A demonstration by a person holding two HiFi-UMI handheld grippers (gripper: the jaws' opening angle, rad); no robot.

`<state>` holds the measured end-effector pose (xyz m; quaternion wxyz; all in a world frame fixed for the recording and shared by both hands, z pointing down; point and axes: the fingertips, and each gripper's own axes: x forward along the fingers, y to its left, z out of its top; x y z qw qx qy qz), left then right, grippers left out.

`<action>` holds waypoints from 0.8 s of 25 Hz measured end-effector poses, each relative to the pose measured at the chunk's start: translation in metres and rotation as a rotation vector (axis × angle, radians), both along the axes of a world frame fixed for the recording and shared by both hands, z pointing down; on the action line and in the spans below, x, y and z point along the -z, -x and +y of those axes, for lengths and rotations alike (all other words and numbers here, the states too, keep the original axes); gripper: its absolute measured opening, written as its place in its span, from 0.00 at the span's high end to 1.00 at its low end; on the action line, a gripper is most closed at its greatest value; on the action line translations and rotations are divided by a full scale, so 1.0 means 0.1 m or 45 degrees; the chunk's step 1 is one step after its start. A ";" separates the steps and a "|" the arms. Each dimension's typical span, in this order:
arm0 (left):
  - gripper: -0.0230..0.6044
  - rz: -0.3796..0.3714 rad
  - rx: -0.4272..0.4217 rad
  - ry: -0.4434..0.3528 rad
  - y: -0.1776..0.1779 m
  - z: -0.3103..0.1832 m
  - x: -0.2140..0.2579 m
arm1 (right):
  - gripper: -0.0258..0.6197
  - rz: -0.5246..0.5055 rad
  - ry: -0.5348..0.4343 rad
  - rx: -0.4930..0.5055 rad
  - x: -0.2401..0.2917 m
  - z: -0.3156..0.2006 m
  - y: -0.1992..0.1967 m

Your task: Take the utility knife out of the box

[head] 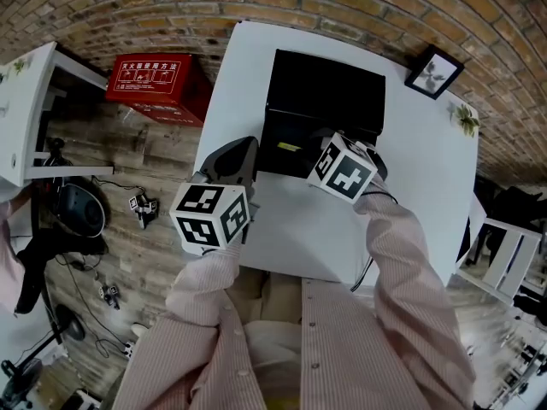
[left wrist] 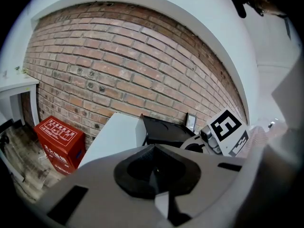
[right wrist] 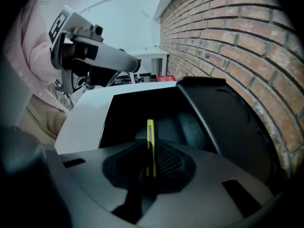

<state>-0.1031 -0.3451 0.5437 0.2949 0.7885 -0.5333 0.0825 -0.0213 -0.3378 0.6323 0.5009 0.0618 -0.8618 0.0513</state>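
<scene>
The right gripper [right wrist: 147, 158] was closed on the utility knife [right wrist: 150, 139]. Its two jaws pressed on the flat sides of the thin yellow knife, which stood on its edge between them and pointed forward beyond the tips. The knife was over the open inside of the black box [head: 275, 118], at the near part of it. From these views I could not tell whether it touched the bottom of the box. The lid [right wrist: 223, 122] of the box stood open on the far side, toward the brick wall [left wrist: 118, 70].

The box stood on a white counter [head: 419, 169]. A small picture frame [head: 433, 71] was near the far right corner of the counter, apart from the box.

The left gripper [left wrist: 154, 167] had its jaws together and nothing was between them. In the head view it was above the left edge of the counter, just beside the near left corner of the box, and it did not touch the box. A red case [head: 158, 79] stood on the wooden floor to the left of the counter, against the wall.
</scene>
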 end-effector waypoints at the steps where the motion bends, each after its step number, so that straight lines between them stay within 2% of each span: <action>1: 0.98 0.000 -0.005 -0.003 -0.01 0.01 0.01 | 0.88 -0.018 0.007 -0.017 0.02 0.00 0.00; 8: 0.98 0.007 -0.068 -0.091 -0.10 0.08 0.17 | 0.88 -0.164 -0.012 -0.152 0.27 -0.04 0.00; 20: 0.98 -0.004 -0.100 -0.198 -0.16 0.26 0.46 | 0.88 -0.553 -0.114 -0.462 0.84 -0.02 -0.10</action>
